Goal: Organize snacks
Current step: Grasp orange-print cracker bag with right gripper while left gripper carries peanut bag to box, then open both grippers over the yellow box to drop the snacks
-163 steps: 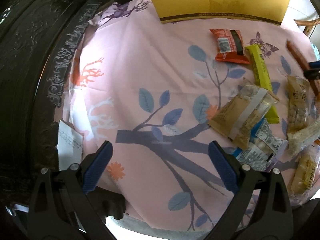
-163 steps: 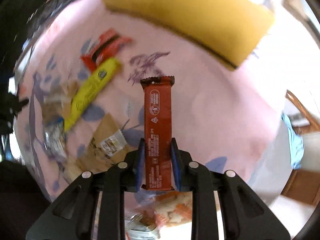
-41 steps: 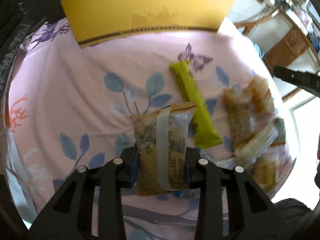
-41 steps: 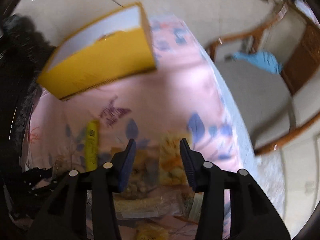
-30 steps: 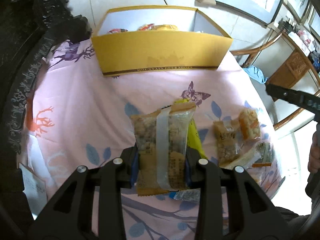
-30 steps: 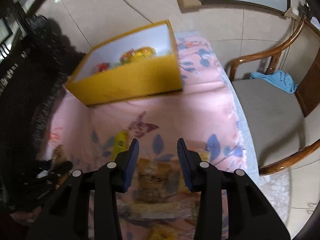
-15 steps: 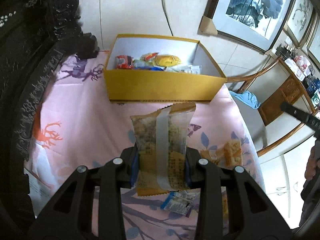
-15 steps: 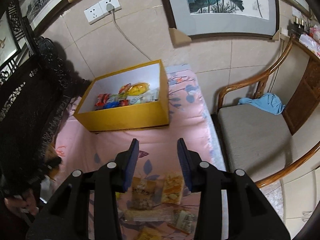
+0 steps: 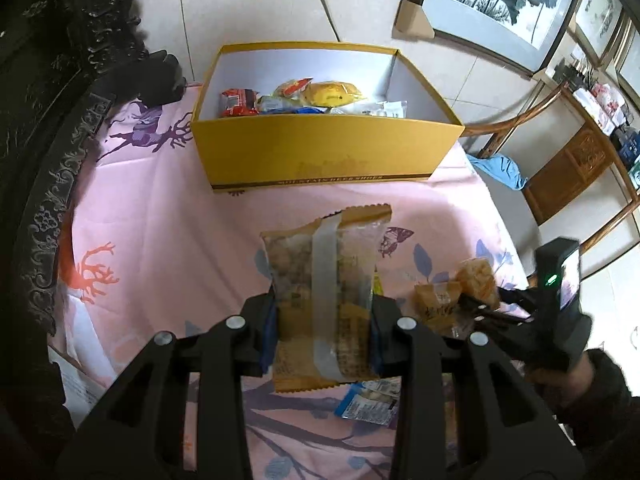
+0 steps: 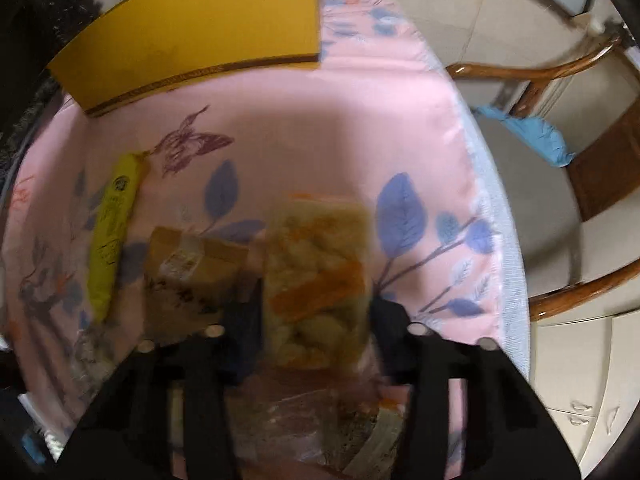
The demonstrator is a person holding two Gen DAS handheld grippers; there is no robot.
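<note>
My left gripper [image 9: 322, 320] is shut on a tan snack packet with a pale strip [image 9: 326, 292] and holds it above the pink cloth, in front of the open yellow box [image 9: 320, 152], which holds several snacks. My right gripper [image 10: 316, 312] is open and low over the table, its fingers on either side of an orange-and-yellow snack bag [image 10: 316, 276]; it also shows in the left wrist view [image 9: 480, 312]. A brown packet [image 10: 188, 268] and a yellow-green bar [image 10: 112, 232] lie to its left. The right view is blurred.
More packets lie near the front edge [image 10: 320, 420], and a blue-white packet [image 9: 368, 400] lies under my left gripper. Dark carved furniture [image 9: 48, 160] borders the left. A wooden chair [image 10: 560, 200] with a blue cloth stands right of the table's edge.
My right gripper has dropped from high above down to the orange-and-yellow bag. My left gripper keeps the tan packet raised and has moved nearer the box.
</note>
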